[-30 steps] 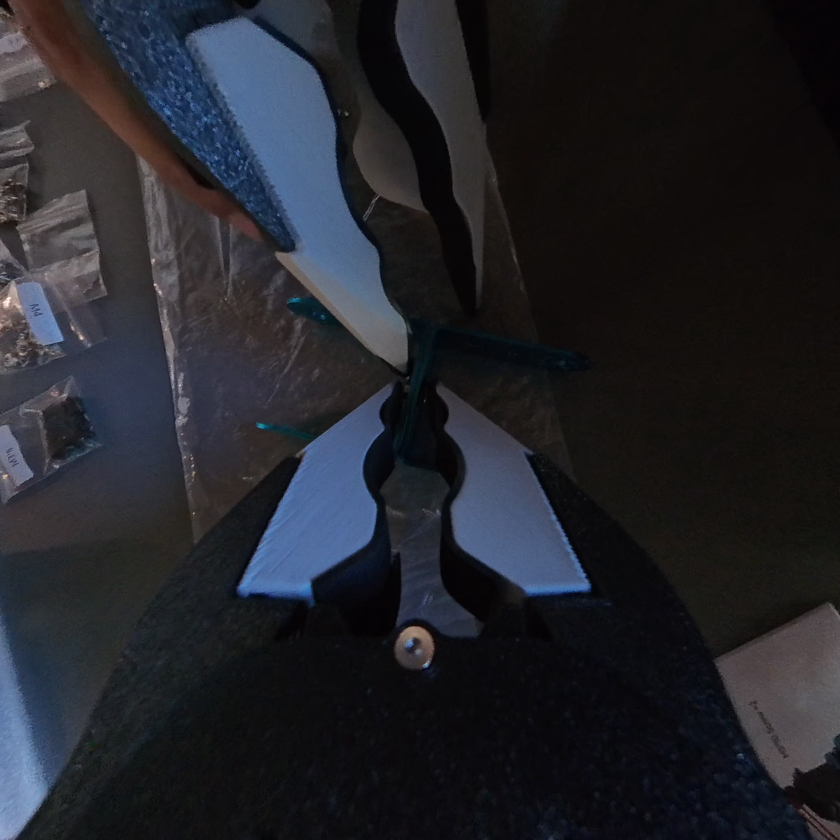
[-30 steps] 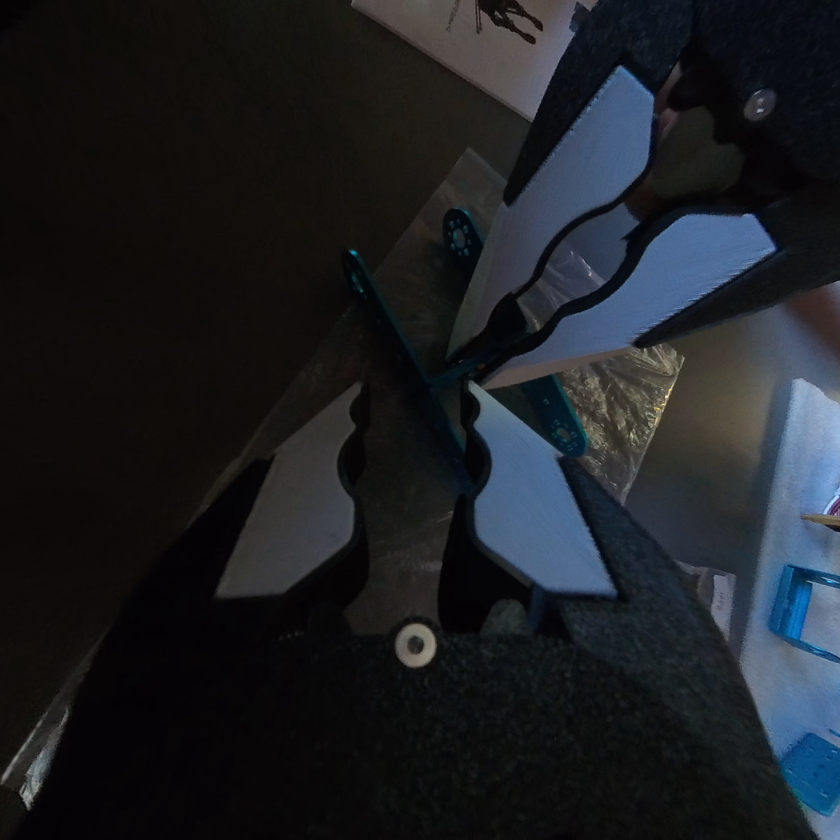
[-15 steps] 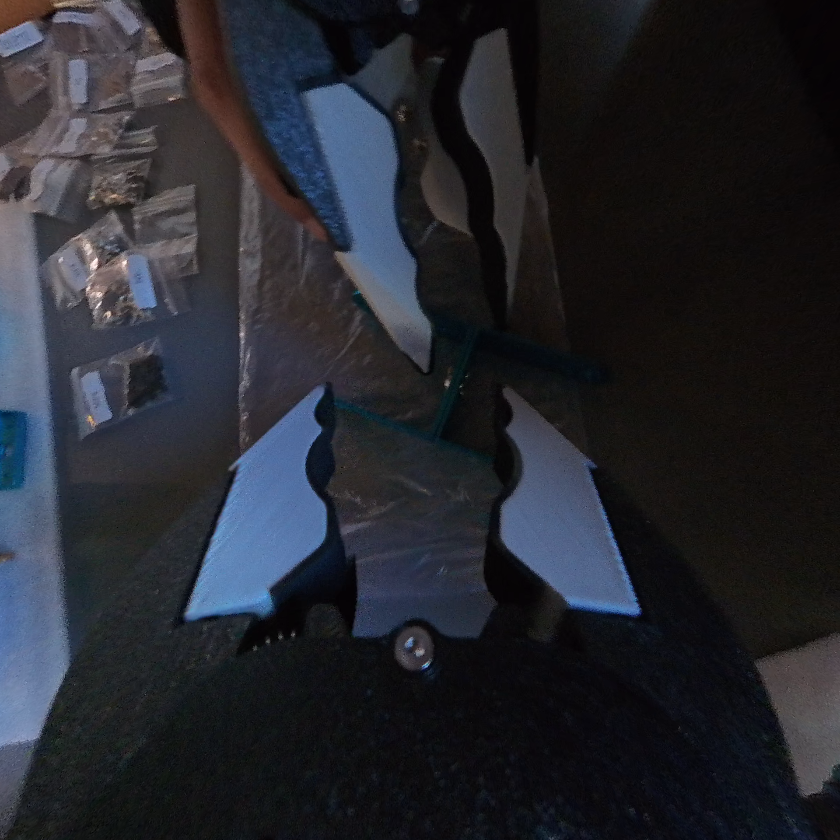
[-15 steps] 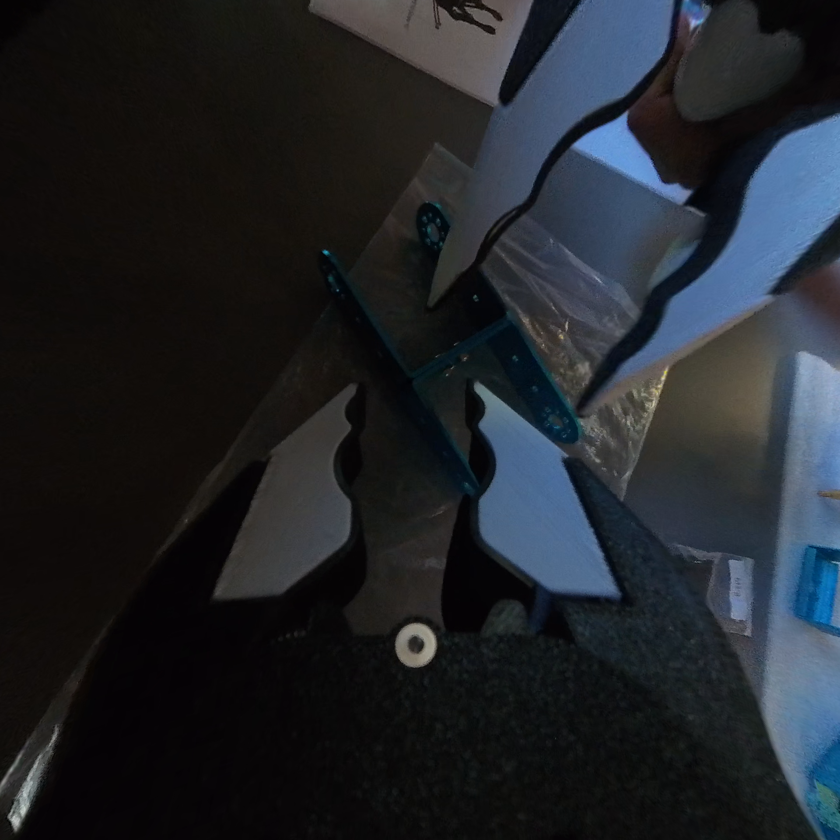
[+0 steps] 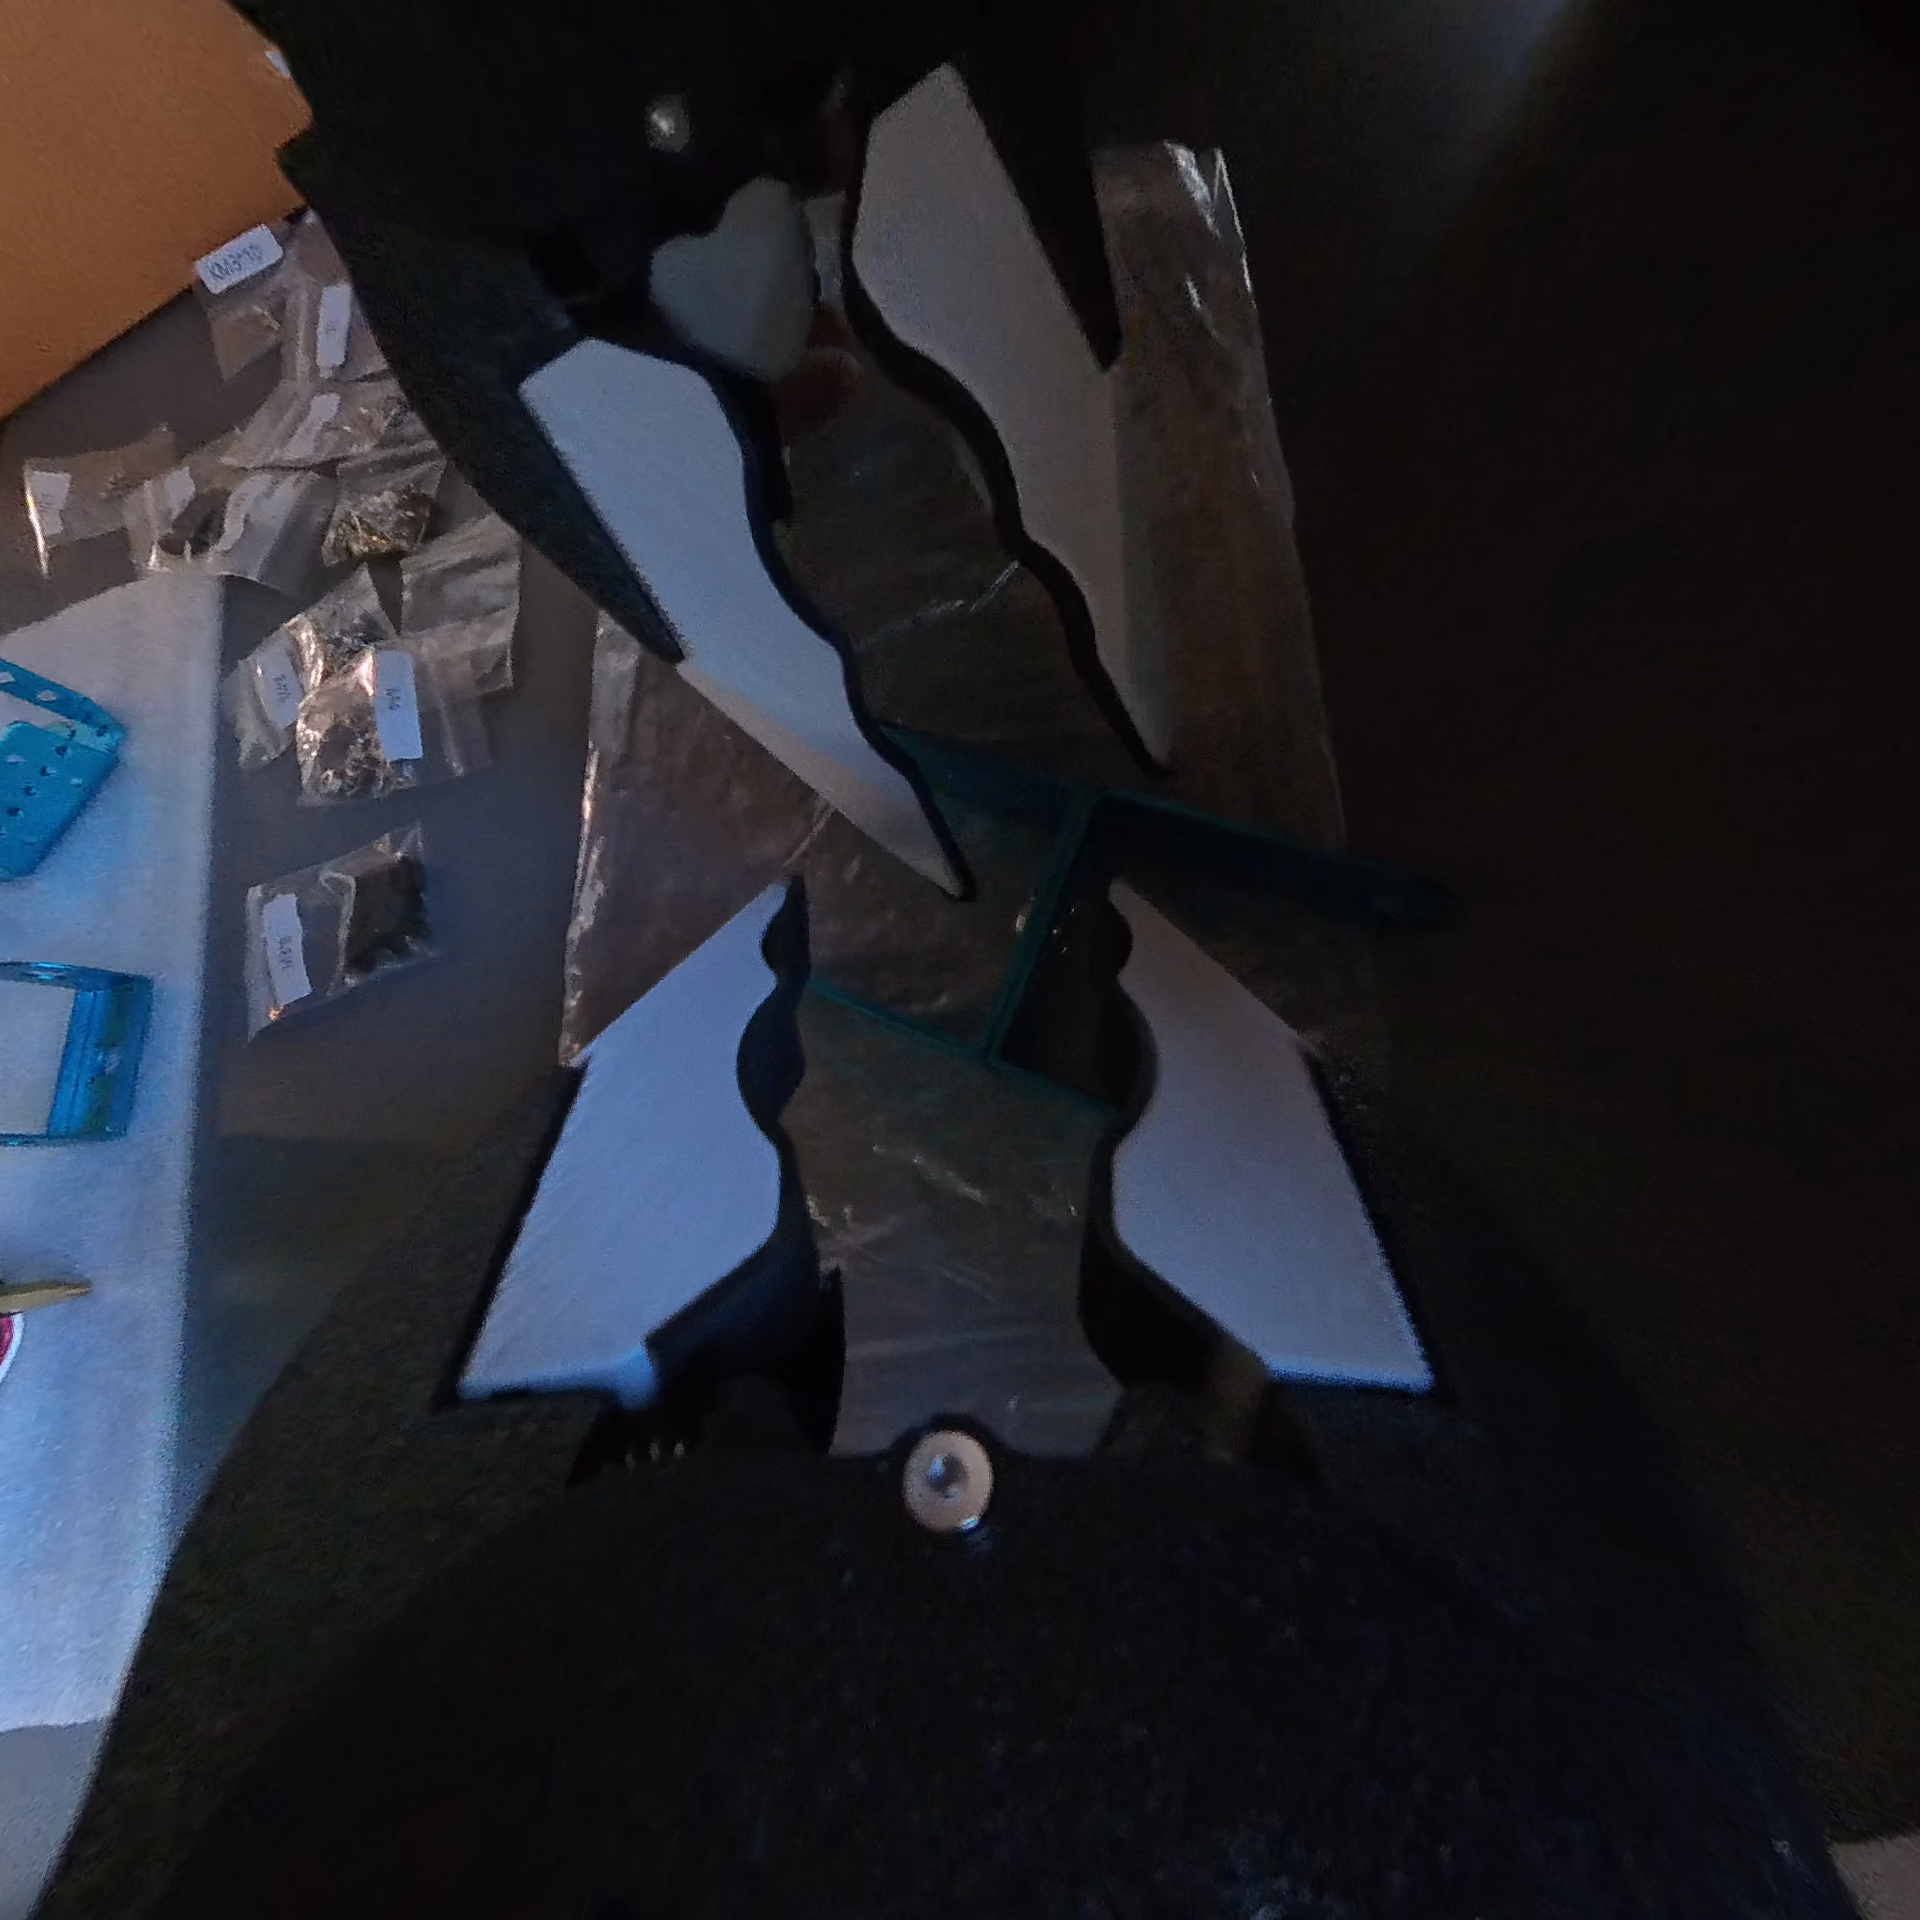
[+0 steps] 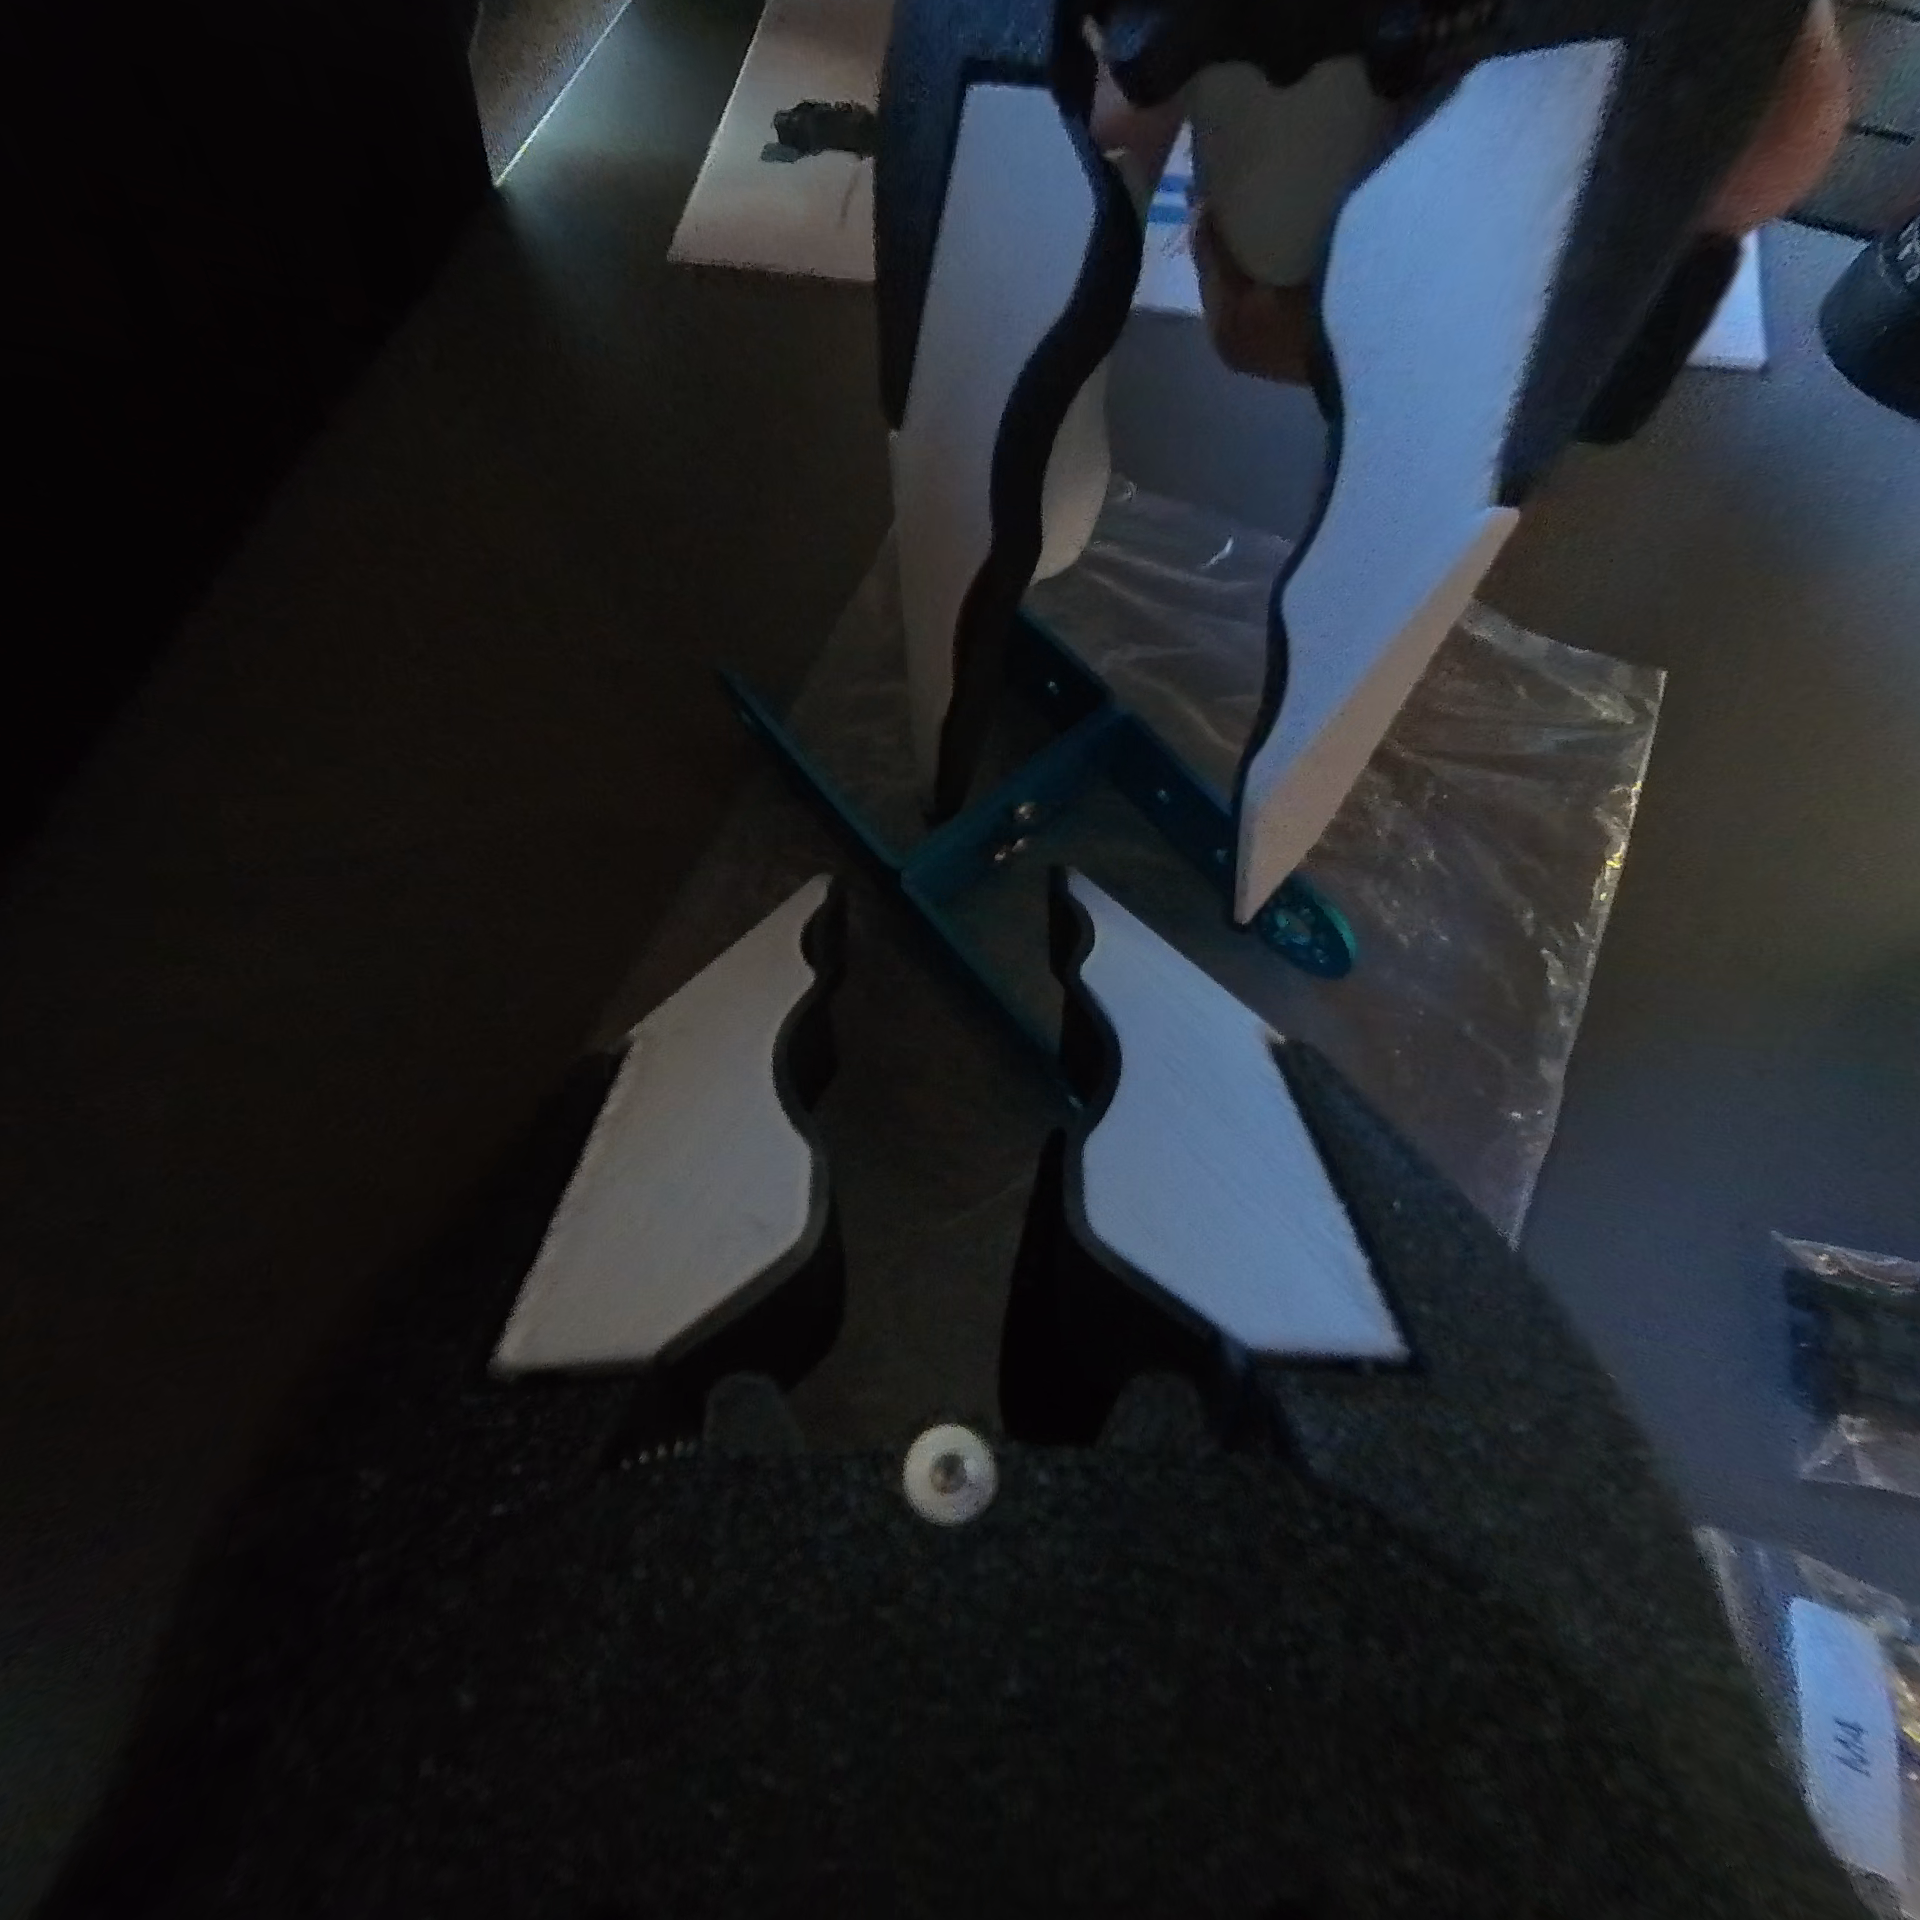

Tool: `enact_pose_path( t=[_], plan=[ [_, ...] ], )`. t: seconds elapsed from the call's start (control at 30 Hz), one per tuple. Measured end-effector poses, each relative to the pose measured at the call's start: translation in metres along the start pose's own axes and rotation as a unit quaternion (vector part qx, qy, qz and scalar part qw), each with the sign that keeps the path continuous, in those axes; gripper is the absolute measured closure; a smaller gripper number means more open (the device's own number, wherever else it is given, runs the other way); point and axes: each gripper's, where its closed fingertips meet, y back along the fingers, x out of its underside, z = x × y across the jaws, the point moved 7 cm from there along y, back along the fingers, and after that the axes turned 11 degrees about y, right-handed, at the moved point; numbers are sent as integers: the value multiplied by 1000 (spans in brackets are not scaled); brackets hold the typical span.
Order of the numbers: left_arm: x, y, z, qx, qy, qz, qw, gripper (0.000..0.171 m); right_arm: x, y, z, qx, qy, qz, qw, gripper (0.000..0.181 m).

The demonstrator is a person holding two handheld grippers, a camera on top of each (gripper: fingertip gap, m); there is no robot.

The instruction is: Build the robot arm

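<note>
A teal metal bracket assembly (image 5: 1226, 836), two long strips joined by a cross piece, lies on a clear plastic bag (image 5: 686, 831) on the dark table. My left gripper (image 5: 956, 904) is open, its white fingertips on either side of the near strip and cross piece, holding nothing. My right gripper (image 5: 1055, 821) comes in from the far side, also open, with its tips just above the bracket. In the right wrist view the bracket (image 6: 997, 831) sits between my right gripper (image 6: 948, 883) and the left gripper (image 6: 1096, 862), over the same bag (image 6: 1455, 935).
Several small clear bags of hardware (image 5: 353, 717) lie to the left. Blue metal parts (image 5: 52, 769) rest on a white sheet (image 5: 104, 1351). An orange-brown box (image 5: 104, 156) is at the far left. A white booklet (image 6: 790, 156) lies beyond the bracket. The tips of both grippers are at nearly the same place.
My left gripper was shut on the bracket's cross piece; it has opened and let go. Both grippers have drawn back a little, and the bracket rests on the bag.
</note>
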Motion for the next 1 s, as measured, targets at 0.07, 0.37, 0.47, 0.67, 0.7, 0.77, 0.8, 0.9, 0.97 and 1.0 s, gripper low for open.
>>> enact_pose_path(
  t=[0.07, 0.37, 0.47, 0.67, 0.7, 0.77, 0.8, 0.9, 0.97, 1.0],
  plan=[
    [2, 1, -1, 4, 4, 1, 1000, 121, 2, -2, 0, -3, 0, 0, 1000, 144],
    [6, 1, -6, 33, -3, 5, 999, 151, 1, 2, 0, -13, -7, -30, 999, 145],
    [5, 4, -6, 25, -15, 14, 999, 152, 0, 0, 1, -27, -13, -29, 999, 144],
    [0, 18, 4, -3, 10, 11, 1000, 118, 2, -2, 3, -21, -2, -18, 1000, 144],
    [0, 18, 8, -17, 20, 11, 1000, 101, 2, -2, 2, -20, -3, -19, 1000, 144],
    [3, 16, 13, -13, 46, 12, 999, 84, 2, -1, 1, -22, -10, -21, 999, 144],
    [3, 14, 14, -1, 65, 8, 998, 77, 2, -1, 1, -23, -13, -23, 999, 144],
    [8, 6, 17, 20, 100, 4, 995, 68, 2, -1, 0, -26, -19, -26, 999, 144],
    [13, 0, 18, 12, 100, 14, 995, 66, 2, 0, 0, -28, -20, -28, 999, 144],
    [13, -3, 16, 15, 97, 16, 995, 67, 2, 0, 0, -29, -20, -28, 999, 144]
  ],
)
